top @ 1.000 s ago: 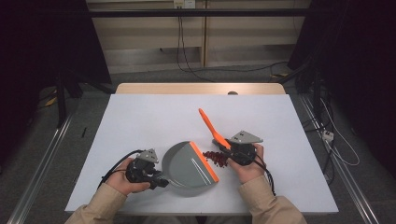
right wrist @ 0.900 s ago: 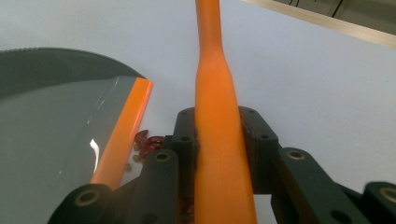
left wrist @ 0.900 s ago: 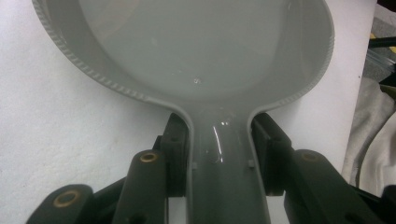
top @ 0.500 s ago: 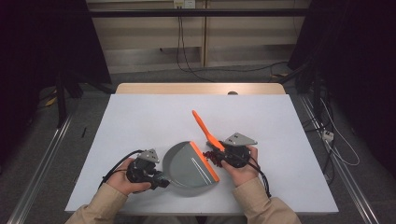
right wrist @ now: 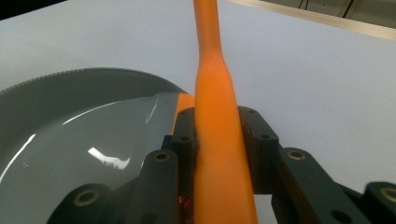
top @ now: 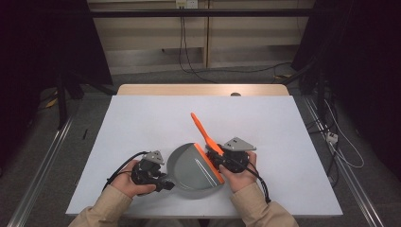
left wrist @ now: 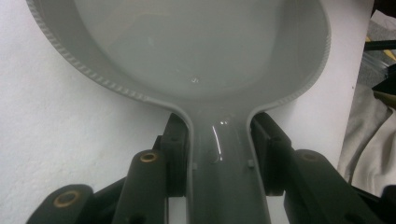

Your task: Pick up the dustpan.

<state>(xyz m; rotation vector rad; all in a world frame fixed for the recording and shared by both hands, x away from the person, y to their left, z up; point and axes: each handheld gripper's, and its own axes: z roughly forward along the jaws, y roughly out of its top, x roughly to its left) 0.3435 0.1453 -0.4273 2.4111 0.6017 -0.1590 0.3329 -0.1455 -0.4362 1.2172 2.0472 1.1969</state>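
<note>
Grey plastic dustpan (top: 191,166) with an orange lip lies near the white table's (top: 142,118) front edge; our left gripper (top: 161,178) clamps its handle. Our right gripper (top: 218,158) clamps the orange brush handle (top: 202,131) just beside the pan's lip.

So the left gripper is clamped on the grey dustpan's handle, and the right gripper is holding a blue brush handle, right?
Not quite: the handle is orange, not blue, as the right gripper view shows. The right gripper clamps it; the left gripper does grip the grey dustpan's handle.
</note>
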